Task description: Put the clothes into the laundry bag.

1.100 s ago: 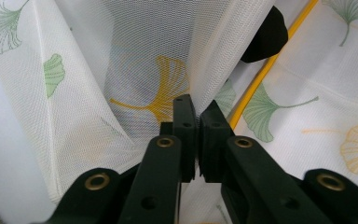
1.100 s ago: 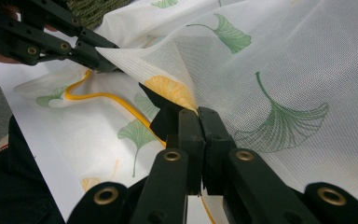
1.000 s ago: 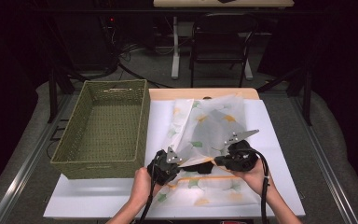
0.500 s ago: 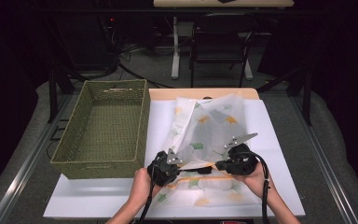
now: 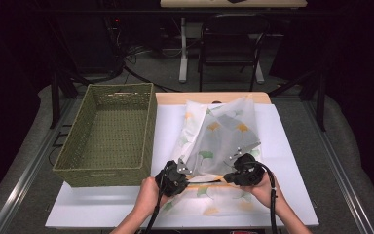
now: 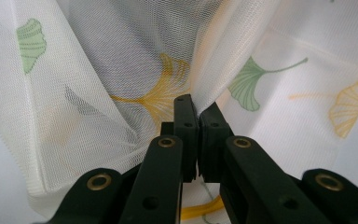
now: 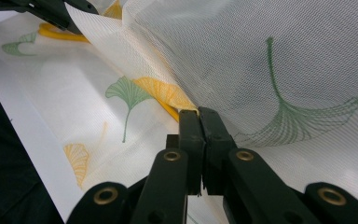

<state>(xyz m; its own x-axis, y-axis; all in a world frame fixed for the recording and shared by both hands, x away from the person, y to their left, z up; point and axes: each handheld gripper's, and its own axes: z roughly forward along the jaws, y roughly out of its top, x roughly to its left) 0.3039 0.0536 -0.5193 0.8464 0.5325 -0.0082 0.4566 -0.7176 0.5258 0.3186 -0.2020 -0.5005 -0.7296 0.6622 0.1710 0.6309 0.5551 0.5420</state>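
Observation:
A sheer white mesh cloth (image 5: 219, 131) printed with green and yellow leaves lies on the white table cover (image 5: 287, 156), its near part raised as a loose flap. My left gripper (image 5: 189, 180) is shut on the cloth's near edge; the pinch shows in the left gripper view (image 6: 197, 109), with the mesh (image 6: 121, 56) folding upward behind it. My right gripper (image 5: 225, 177) is shut on the same edge farther right (image 7: 198, 114), under the draped mesh (image 7: 284, 56). A yellow hem (image 5: 207, 181) runs taut between them. The left gripper (image 7: 51, 9) shows at the top left of the right gripper view.
A green woven basket (image 5: 148, 131) stands empty on the left, its right wall beside the cloth. A wooden strip (image 5: 175, 97) of table shows at the far edge. A dark chair (image 5: 229, 44) and cables stand on the floor beyond.
My right gripper has drifted slightly toward the near edge with the cloth still pinched. The left gripper has held still.

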